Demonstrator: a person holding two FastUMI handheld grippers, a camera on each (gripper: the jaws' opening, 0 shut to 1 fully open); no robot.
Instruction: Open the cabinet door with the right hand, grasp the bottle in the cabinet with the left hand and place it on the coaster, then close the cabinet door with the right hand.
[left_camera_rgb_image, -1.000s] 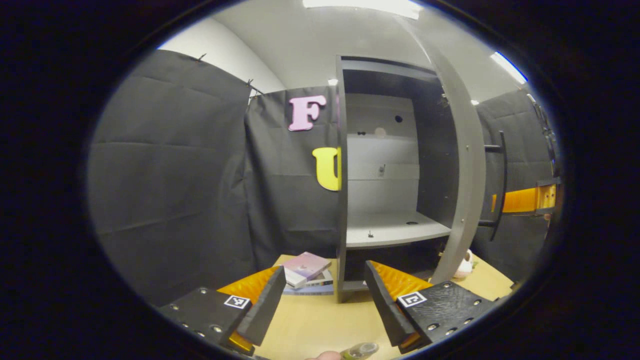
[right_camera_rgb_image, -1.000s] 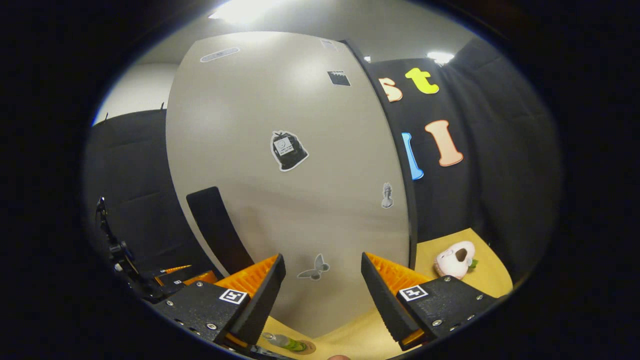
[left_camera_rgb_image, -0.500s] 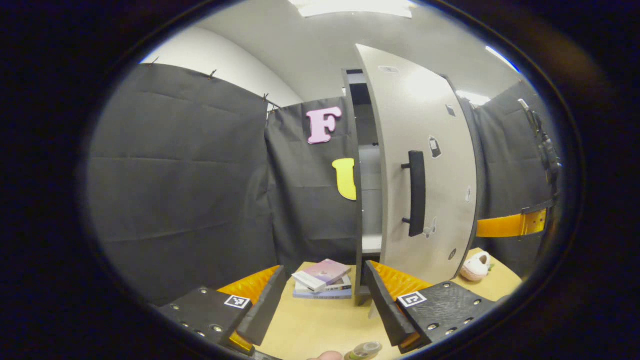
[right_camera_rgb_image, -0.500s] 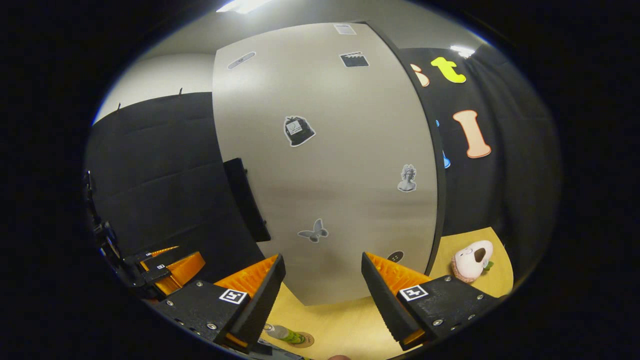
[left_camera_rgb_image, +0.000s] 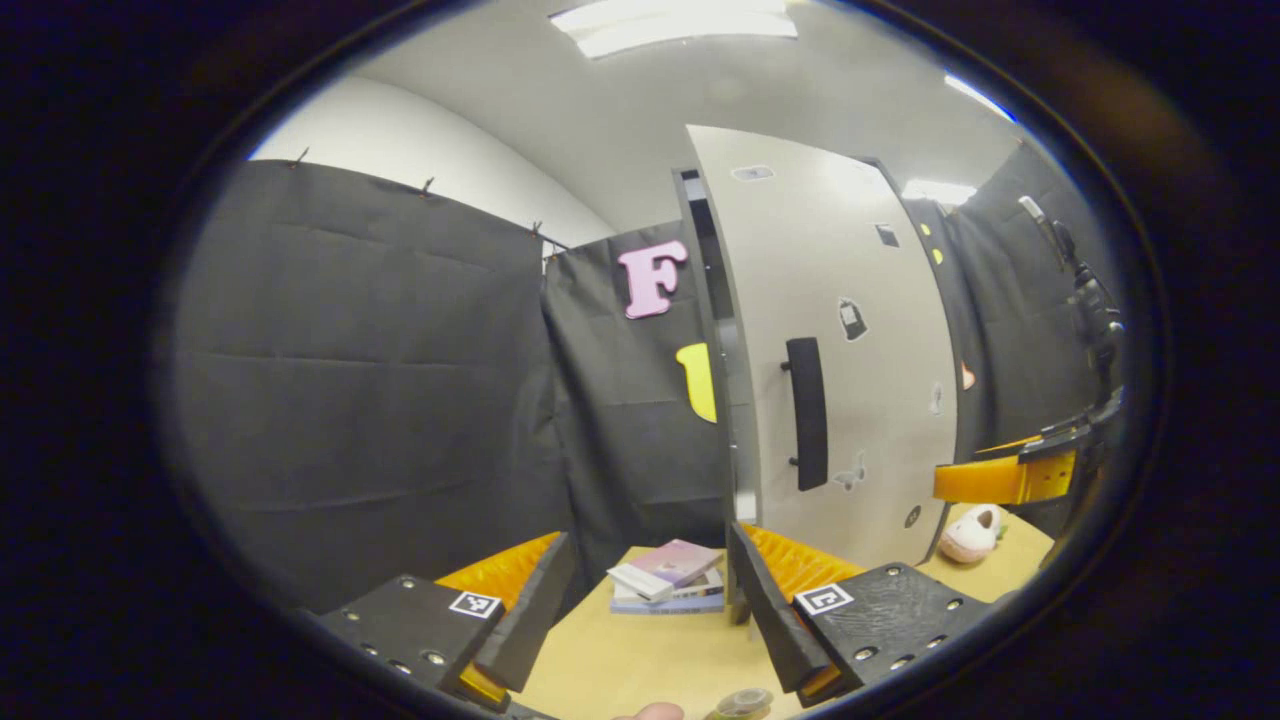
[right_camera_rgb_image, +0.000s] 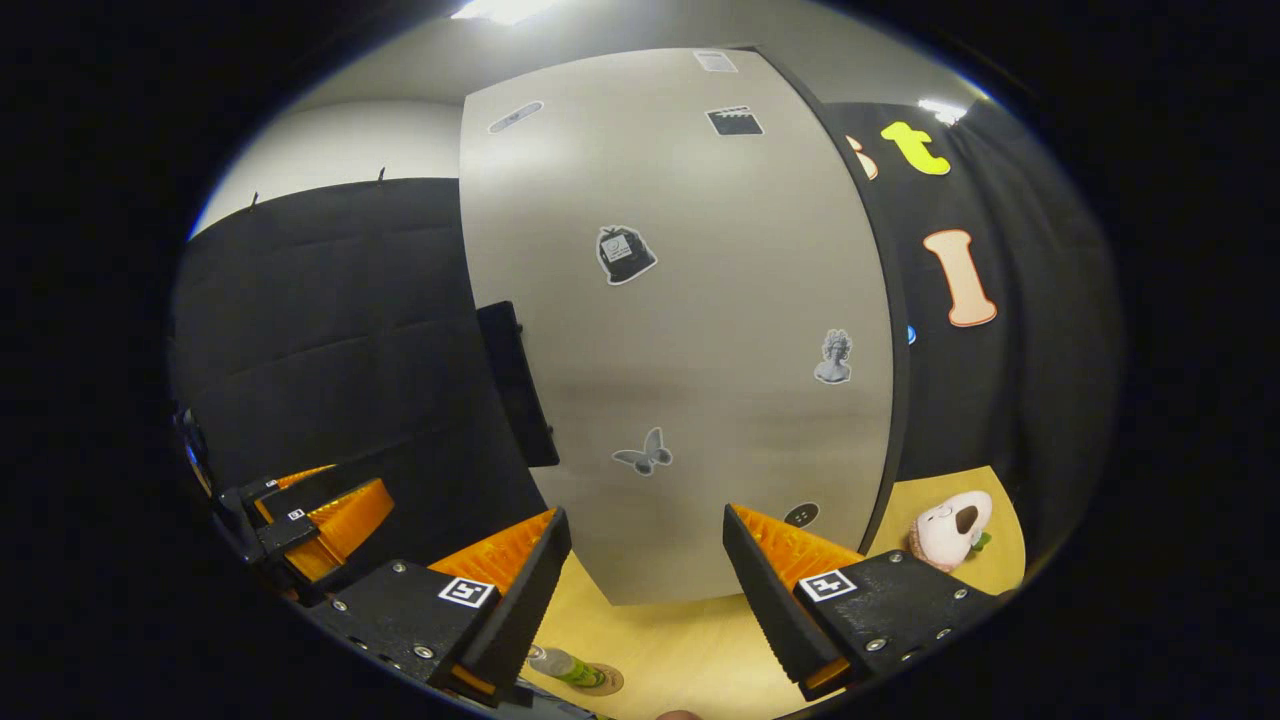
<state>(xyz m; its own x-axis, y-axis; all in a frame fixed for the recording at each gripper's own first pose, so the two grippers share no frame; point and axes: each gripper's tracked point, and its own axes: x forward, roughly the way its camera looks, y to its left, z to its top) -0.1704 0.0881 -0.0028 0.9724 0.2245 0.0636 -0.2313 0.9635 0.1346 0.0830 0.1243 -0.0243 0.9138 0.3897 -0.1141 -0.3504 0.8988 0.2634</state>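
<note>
The grey cabinet door (left_camera_rgb_image: 850, 400) with its black handle (left_camera_rgb_image: 806, 413) stands almost shut, a thin gap left along its handle edge. In the right gripper view the door (right_camera_rgb_image: 700, 330) with several stickers rises just ahead of my open right gripper (right_camera_rgb_image: 645, 590), which holds nothing. Below it, the green-labelled bottle (right_camera_rgb_image: 565, 667) stands on the round coaster (right_camera_rgb_image: 603, 681). The bottle's cap (left_camera_rgb_image: 742, 702) shows at the bottom edge of the left gripper view, under my open, empty left gripper (left_camera_rgb_image: 650, 610). Off to the right, the right gripper (left_camera_rgb_image: 1005, 480) hangs beside the door.
A stack of books (left_camera_rgb_image: 665, 578) lies on the wooden table (left_camera_rgb_image: 620, 660) left of the cabinet. A pink plush toy (right_camera_rgb_image: 948, 525) sits on the table right of the cabinet. The left gripper (right_camera_rgb_image: 325, 515) shows at the left, near the black cloth wall.
The door has swung from wide open to almost shut, hiding the cabinet's inside shelf. Both grippers have drawn back slightly and stayed open.
</note>
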